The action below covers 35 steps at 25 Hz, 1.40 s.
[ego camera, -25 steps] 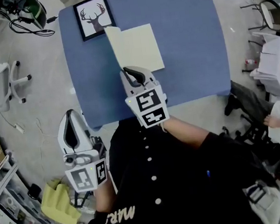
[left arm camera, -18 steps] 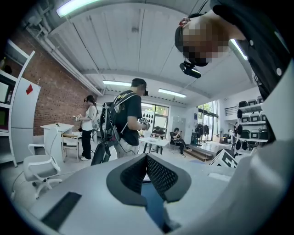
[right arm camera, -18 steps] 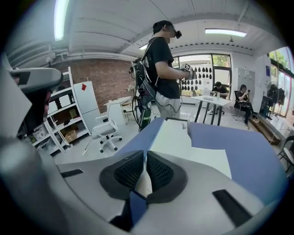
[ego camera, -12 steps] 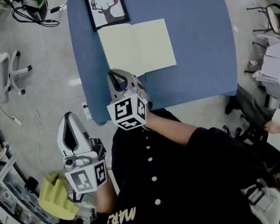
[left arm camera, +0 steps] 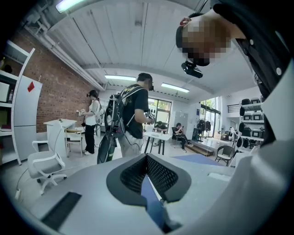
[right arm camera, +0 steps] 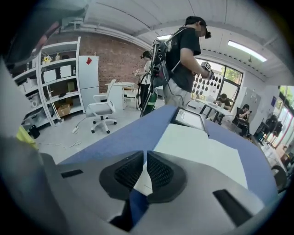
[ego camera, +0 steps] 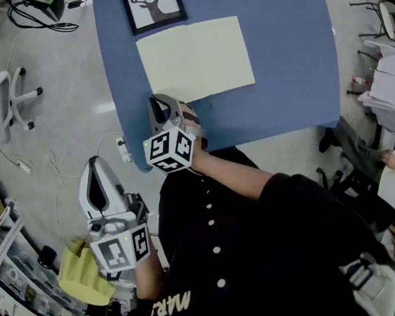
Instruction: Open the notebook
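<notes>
The notebook (ego camera: 195, 60) lies open and flat on the blue table (ego camera: 290, 101), showing pale blank pages. My right gripper (ego camera: 157, 101) hovers over the table's near left corner, just short of the notebook's near left corner. It is shut with nothing between its pads. In the right gripper view the notebook (right arm camera: 206, 147) spreads out beyond the closed jaws of the right gripper (right arm camera: 145, 153). My left gripper (ego camera: 97, 164) hangs off the table to the left, over the floor, beside my body. Seen in its own view, the left gripper (left arm camera: 146, 157) is shut and empty.
A framed deer picture (ego camera: 153, 1) lies at the table's far edge, touching the notebook's far left. A white office chair (ego camera: 4, 105) and cables stand on the floor to the left. A yellow thing (ego camera: 83, 273) sits by my left hand. People (left arm camera: 138, 114) stand further off in the room.
The notebook's left leaf, raised a second ago, now lies flat. My right gripper has drawn back to the table's near left corner, sunk and rolled. The left gripper has hardly shifted.
</notes>
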### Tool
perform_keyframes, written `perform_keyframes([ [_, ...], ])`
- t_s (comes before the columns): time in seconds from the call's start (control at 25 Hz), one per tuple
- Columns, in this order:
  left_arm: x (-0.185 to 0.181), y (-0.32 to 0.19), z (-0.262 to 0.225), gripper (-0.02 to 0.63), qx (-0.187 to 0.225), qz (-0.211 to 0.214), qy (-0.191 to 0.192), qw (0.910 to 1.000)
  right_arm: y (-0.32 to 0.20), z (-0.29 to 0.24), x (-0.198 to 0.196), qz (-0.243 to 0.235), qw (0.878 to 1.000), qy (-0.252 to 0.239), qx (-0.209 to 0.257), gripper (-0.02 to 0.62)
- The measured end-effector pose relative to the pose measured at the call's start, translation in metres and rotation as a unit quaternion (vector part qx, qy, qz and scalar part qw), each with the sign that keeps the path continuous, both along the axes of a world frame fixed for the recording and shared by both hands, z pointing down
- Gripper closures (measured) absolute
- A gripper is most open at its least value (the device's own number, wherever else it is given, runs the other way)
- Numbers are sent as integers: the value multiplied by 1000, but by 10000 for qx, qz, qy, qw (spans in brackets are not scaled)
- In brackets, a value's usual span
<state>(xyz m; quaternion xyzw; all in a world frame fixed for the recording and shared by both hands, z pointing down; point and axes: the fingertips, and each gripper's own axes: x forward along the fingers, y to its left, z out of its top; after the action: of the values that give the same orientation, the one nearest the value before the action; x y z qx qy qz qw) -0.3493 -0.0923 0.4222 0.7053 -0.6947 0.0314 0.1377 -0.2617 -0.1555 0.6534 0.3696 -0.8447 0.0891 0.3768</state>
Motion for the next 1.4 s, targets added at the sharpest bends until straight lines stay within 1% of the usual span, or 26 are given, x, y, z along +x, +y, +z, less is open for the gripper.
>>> perform_keyframes([
  [0.08, 0, 1, 1, 603, -6, 23, 11, 10000, 4, 11, 3, 56, 9994, -50, -338, 551],
  [0.16, 1, 0, 3, 603, -9, 56, 17, 10000, 5, 17, 5, 111, 9984, -98, -546, 551],
  [0.32, 5, 1, 1, 603, 35, 134, 38, 9999, 6, 11, 7, 156, 9976, -209, -637, 554],
  [0.4, 8, 0, -3, 603, 87, 168, 32, 9998, 4, -3, 7, 194, 9969, -452, -610, 557],
  [0.48, 11, -1, -10, 603, 161, 206, 26, 9997, -1, -28, 10, 256, 9948, -847, -509, 585],
  [0.56, 17, -1, -22, 603, 267, 251, 12, 9993, -6, -62, 19, 266, 9914, -1235, -329, 589],
  [0.64, 24, 0, -35, 603, 392, 296, -9, 9988, -12, -99, 35, 244, 9878, -1538, -55, 589],
  [0.88, 57, -2, -77, 603, 780, 424, -77, 9960, -31, -213, 108, 412, 9732, -2183, 600, 591],
  [1.0, 76, -3, -100, 603, 983, 542, -124, 9936, -35, -264, 150, 571, 9646, -2377, 992, 591],
  [1.08, 88, -6, -115, 603, 1138, 621, -168, 9914, -37, -293, 180, 586, 9577, -2479, 1336, 591],
  [1.16, 100, -11, -128, 603, 1282, 688, -218, 9891, -38, -318, 212, 644, 9490, -2616, 1639, 591],
  [1.24, 112, -15, -139, 603, 1408, 739, -269, 9869, -38, -339, 246, 844, 9386, -2810, 1816, 591],
  [1.4, 134, -11, -158, 603, 1548, 812, -338, 9840, -28, -374, 312, 1284, 9128, -3267, 2089, 591],
])
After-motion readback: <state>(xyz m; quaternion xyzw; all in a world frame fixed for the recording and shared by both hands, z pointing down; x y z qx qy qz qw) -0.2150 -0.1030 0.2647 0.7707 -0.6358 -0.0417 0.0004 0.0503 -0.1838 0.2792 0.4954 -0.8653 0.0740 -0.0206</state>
